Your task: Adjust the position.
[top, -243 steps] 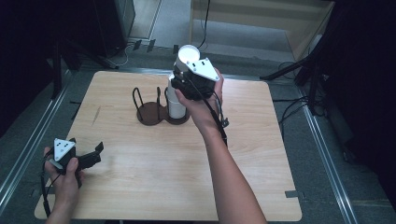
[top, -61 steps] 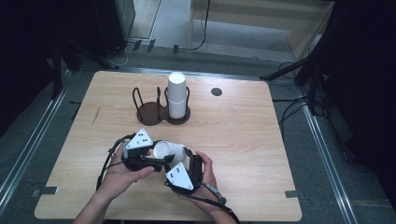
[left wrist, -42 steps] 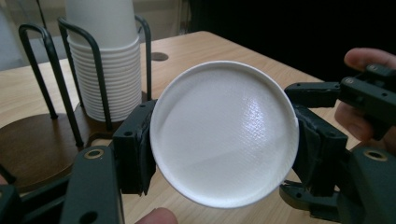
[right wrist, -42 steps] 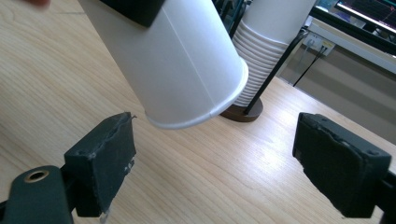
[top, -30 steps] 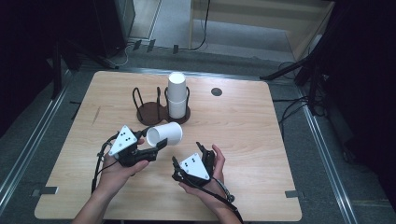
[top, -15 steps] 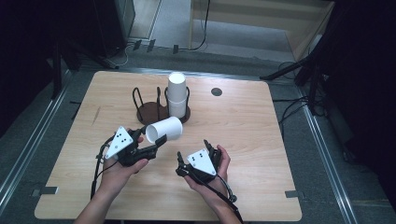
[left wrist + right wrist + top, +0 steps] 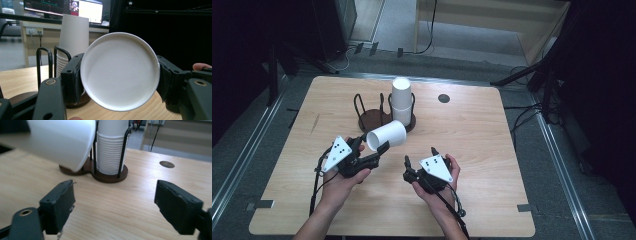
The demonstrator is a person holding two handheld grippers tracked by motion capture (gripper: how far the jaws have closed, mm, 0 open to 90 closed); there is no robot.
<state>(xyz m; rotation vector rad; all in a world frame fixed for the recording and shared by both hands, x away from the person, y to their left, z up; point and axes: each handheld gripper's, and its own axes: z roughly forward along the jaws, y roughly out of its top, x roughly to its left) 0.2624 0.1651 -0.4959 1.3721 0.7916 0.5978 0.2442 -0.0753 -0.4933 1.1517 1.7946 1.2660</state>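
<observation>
**Item: single white paper cup, held for placing**

Left tool (image 7: 371, 152) clamps the smooth white tapered paper cup (image 7: 386, 135) by its base, on its side above the pale wooden surface (image 7: 472, 130), beside the dark wire cup rack (image 7: 373, 116). Right tool (image 7: 420, 163) gapes empty, its jaws just narrowing. Advice: keep the squeeze gentle; turn the cup upright before seating it.

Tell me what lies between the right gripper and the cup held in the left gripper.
Only bare table. In the high view, wood shows between the right gripper and the paper cup; the right gripper view shows the same bare wood between its open jaws.
</observation>
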